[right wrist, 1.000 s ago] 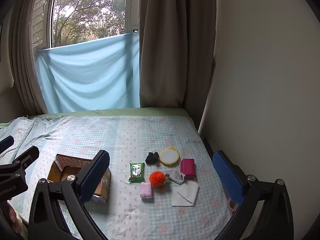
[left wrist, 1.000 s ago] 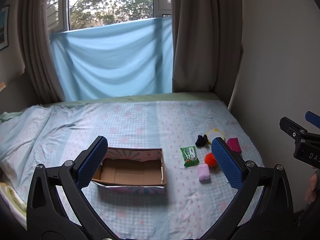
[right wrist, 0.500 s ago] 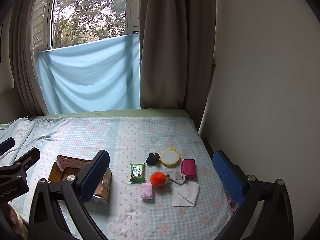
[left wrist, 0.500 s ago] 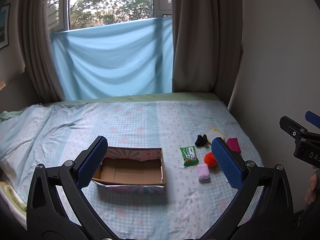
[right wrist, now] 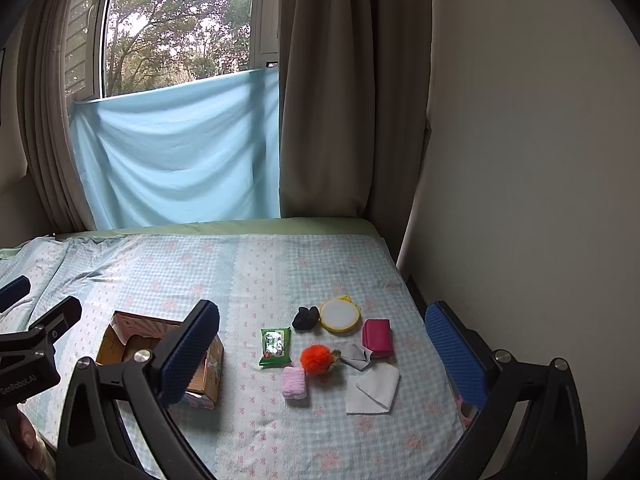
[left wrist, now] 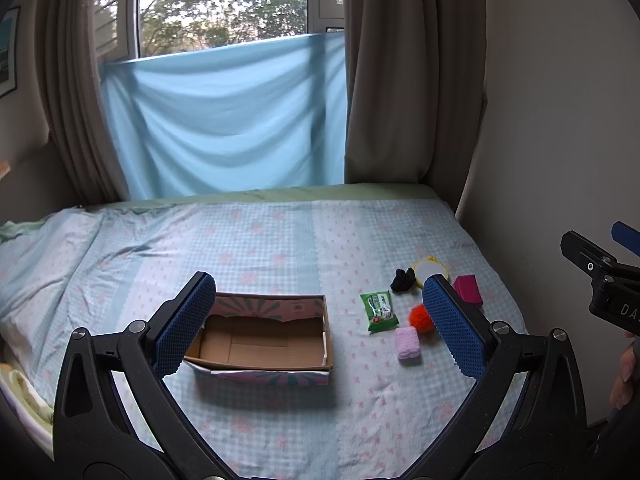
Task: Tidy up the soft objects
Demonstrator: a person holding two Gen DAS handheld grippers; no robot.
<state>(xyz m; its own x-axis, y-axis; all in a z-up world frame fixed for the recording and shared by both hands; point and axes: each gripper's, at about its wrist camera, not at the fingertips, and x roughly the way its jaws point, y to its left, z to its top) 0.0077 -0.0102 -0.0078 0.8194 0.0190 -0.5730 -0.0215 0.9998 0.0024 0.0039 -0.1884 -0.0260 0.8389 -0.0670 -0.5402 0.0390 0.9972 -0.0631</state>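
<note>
An open, empty cardboard box [left wrist: 260,336] sits on the bed; it also shows in the right wrist view [right wrist: 124,344]. To its right lie soft items: a green wipes packet [right wrist: 274,346], a pink fuzzy roll [right wrist: 294,383], an orange pompom [right wrist: 317,360], a black bundle [right wrist: 305,318], a round yellow-rimmed pad [right wrist: 339,315], a magenta pouch [right wrist: 376,338], a grey cloth [right wrist: 356,356] and a white folded cloth [right wrist: 372,389]. My left gripper [left wrist: 320,326] is open and empty, held above the bed near the box. My right gripper [right wrist: 324,356] is open and empty, above the items.
The bed [left wrist: 280,240] has a blue checked sheet. A wall [right wrist: 520,200] runs along its right side. A window with brown curtains and a light blue cloth [left wrist: 224,120] stands at the far end. Rumpled bedding [left wrist: 24,280] lies at the left.
</note>
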